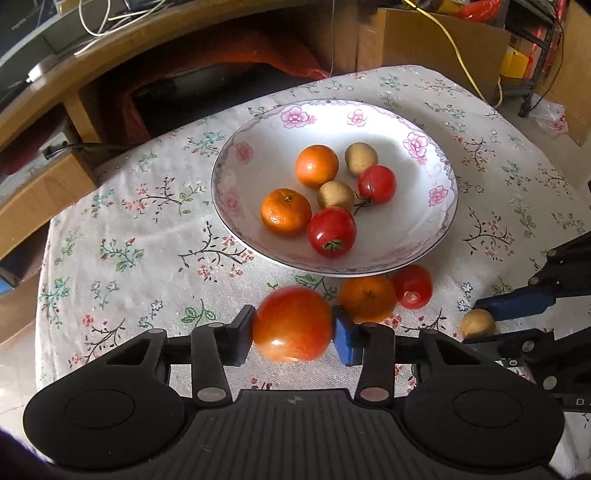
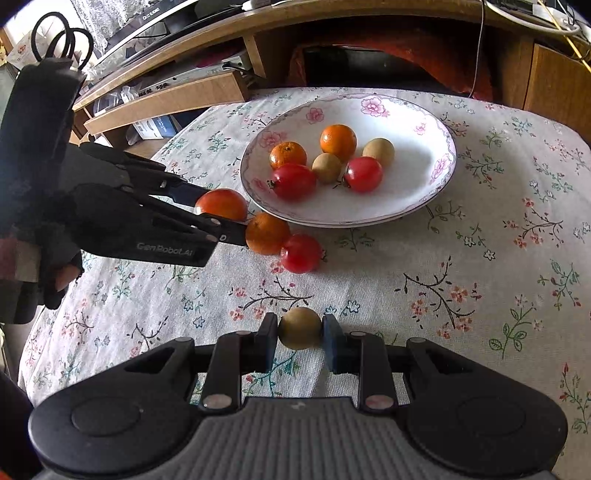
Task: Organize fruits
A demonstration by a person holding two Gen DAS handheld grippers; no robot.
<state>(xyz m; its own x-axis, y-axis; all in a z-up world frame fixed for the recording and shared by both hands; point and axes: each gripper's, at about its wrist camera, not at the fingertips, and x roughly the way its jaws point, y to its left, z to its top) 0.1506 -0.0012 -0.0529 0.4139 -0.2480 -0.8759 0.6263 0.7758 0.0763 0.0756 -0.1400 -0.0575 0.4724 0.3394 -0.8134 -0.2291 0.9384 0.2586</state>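
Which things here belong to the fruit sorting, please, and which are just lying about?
Job:
- plate of fruit
- tomato in left hand-held gripper
- brown fruit in right hand-held gripper
- orange, small tomato on the cloth

Lying about:
- cables
- cardboard box

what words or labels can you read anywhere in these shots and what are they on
"GenRobot.AI" on the side of the left gripper, seen from the right wrist view.
White lettering on the dark device on the desk: too blurred to read.
Print on the blue box under the desk: too small to read.
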